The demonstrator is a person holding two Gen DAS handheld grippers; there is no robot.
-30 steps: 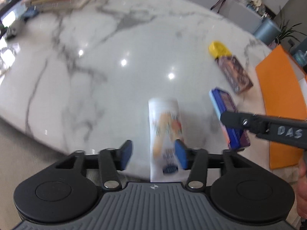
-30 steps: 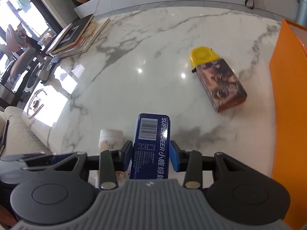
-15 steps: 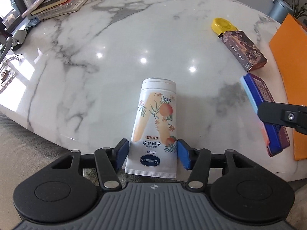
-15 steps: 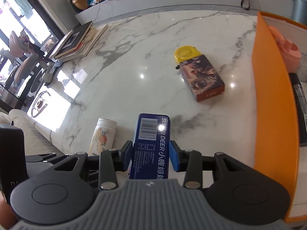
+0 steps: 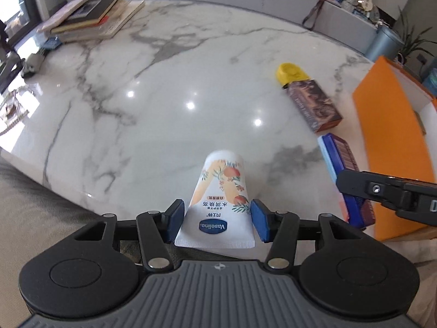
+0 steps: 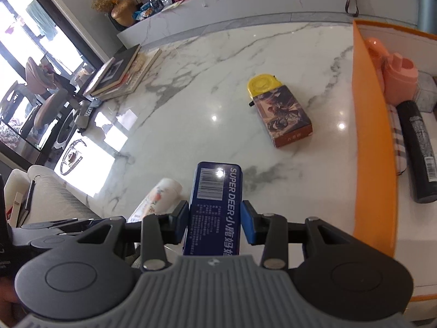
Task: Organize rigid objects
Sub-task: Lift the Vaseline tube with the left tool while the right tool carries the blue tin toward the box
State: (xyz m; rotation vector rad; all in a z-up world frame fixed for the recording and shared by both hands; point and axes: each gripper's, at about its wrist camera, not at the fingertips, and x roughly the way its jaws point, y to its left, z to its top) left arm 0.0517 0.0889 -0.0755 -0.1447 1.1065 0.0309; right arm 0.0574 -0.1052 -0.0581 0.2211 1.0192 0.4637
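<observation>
White marble with grey veins forms the table (image 5: 164,87), and the open orange box (image 6: 374,147) at its edge serves as landmark: a brown printed carton (image 6: 284,117) with a yellow tape measure (image 6: 262,84) touching its far end lies near the box's wall. Beside that wall, the right gripper (image 6: 214,220) grasps an upright dark blue rectangular tin (image 6: 215,205). Farther from the box, the left gripper (image 5: 217,218) clamps a white Vaseline tube (image 5: 221,202) lifted off the marble.
</observation>
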